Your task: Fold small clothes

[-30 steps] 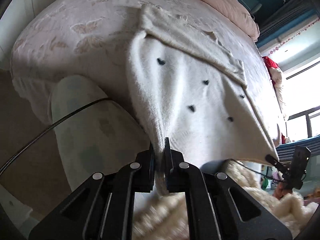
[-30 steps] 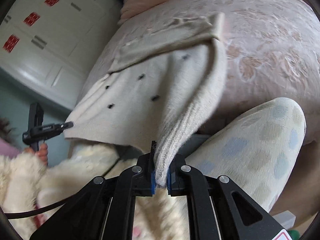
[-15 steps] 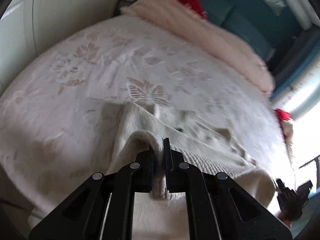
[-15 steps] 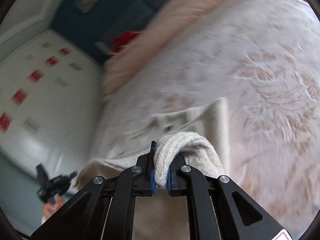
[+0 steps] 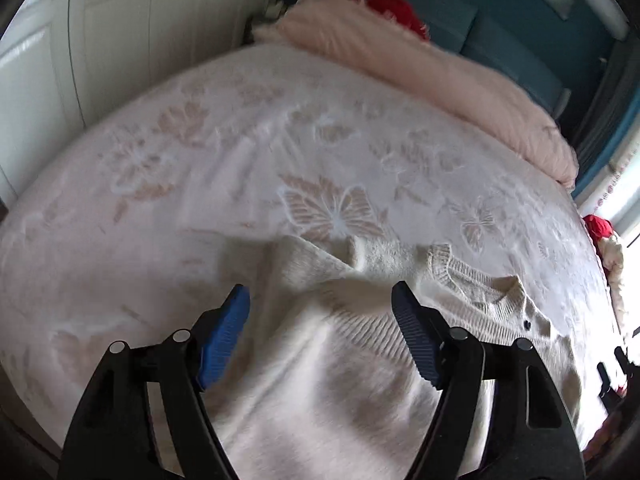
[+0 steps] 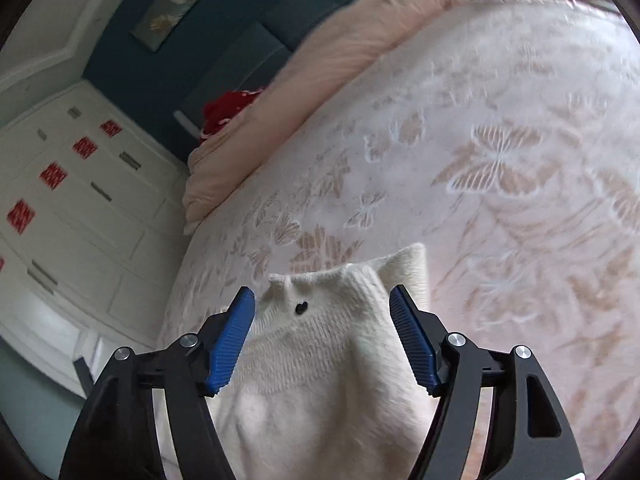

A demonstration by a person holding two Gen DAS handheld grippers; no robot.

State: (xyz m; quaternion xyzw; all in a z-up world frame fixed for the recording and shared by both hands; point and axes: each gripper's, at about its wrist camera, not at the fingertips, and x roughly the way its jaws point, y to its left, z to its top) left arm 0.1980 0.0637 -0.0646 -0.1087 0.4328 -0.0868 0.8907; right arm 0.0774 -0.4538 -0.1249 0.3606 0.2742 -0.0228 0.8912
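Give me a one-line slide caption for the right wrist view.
Right tool opening above the cream sweater lying folded on the butterfly-patterned bed cover.

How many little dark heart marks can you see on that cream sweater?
1 in each view: one by the collar of the cream sweater, toward the right; one near its top edge in the right wrist view. Possibly the same mark; the fold may hide others.

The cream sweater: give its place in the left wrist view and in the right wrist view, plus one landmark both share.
Left wrist: cream sweater fills the lower centre, running between the opening pads of the left gripper, ribbed collar toward the right.
Right wrist: it fills the bottom centre, between the opening pads of the right gripper, neither pad pressing on it.
Shared landmark: the pink duvet rolled along the far edge of the bed.
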